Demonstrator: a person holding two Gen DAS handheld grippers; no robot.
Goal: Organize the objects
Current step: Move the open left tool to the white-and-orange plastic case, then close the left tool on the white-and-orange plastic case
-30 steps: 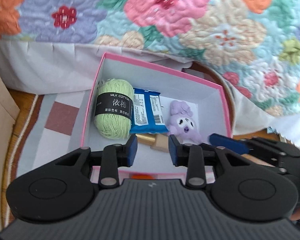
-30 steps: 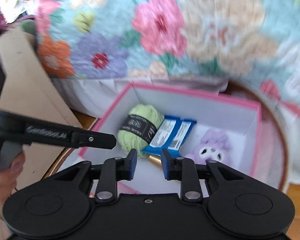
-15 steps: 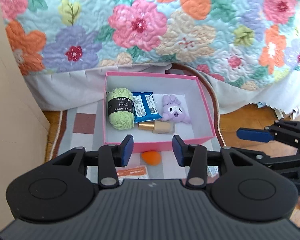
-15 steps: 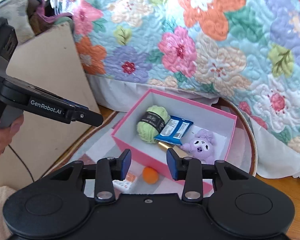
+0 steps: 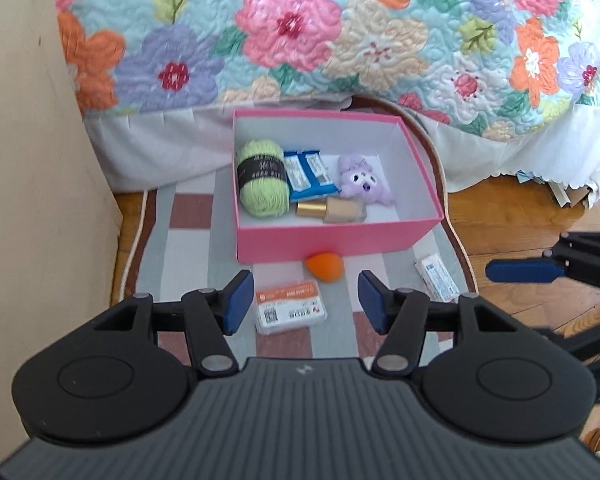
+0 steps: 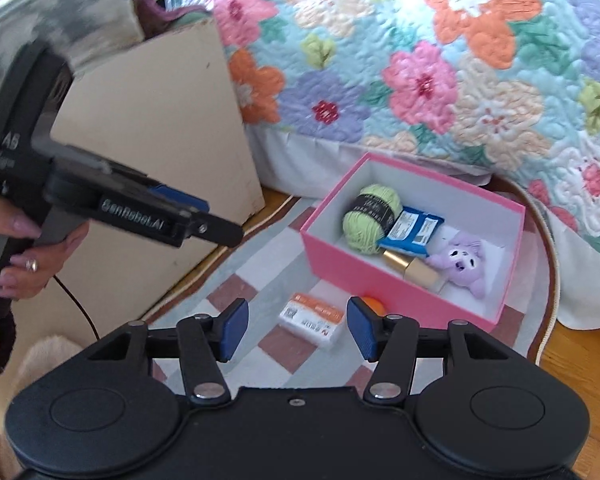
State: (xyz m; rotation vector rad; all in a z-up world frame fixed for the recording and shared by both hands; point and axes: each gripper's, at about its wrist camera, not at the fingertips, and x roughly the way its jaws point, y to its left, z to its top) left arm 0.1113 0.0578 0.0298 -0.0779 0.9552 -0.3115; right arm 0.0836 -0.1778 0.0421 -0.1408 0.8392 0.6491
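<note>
A pink box (image 5: 332,236) is sitting at the centre of the left wrist view on a checked rug (image 5: 188,248), just below the floral quilt (image 5: 300,32) filling the top of the frame. Inside it, a green yarn ball (image 5: 262,178) is lying at the left, a blue snack packet (image 5: 308,174) beside it, a purple plush toy (image 5: 362,180) to the right, and a gold-capped bottle (image 5: 332,209) along the near wall.

Outside, an orange makeup sponge (image 5: 324,266) is touching the box's front wall. An orange-and-white packet (image 5: 290,306) is lying lower, and a white wrapped bar (image 5: 436,278) is resting at lower right.

The left gripper (image 5: 302,306) is hovering above the rug, its jaws opening with nothing held between them. The right gripper (image 6: 296,330) is likewise opening, gripping nothing. A hand (image 6: 20,248) at the left edge of the right wrist view is holding the left gripper's handle.
</note>
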